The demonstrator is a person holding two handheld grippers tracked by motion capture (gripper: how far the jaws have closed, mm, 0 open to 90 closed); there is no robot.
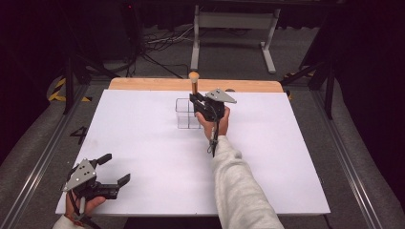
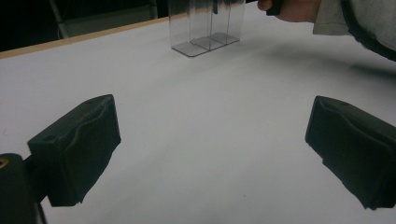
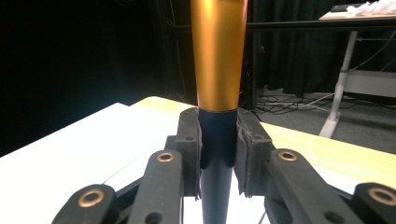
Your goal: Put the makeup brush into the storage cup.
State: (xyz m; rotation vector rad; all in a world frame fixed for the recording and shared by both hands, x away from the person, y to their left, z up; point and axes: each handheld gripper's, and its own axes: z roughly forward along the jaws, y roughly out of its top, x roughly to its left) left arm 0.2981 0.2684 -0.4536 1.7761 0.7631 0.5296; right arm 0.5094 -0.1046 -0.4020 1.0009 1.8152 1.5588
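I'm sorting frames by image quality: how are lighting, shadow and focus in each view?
High view: bright white table sheet, dark surroundings, slightly soft throughout. Left gripper view: clear plastic divided box reflects light, a soft shadow falls under the grey sleeve, near jaws blurred. Right gripper view: sheen on the orange-and-black tube clamped in the right hand-held gripper, black backdrop.

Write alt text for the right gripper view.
The right hand-held gripper is shut on the dark lower part of an upright orange-topped tube, held above a white table with a wooden far edge.
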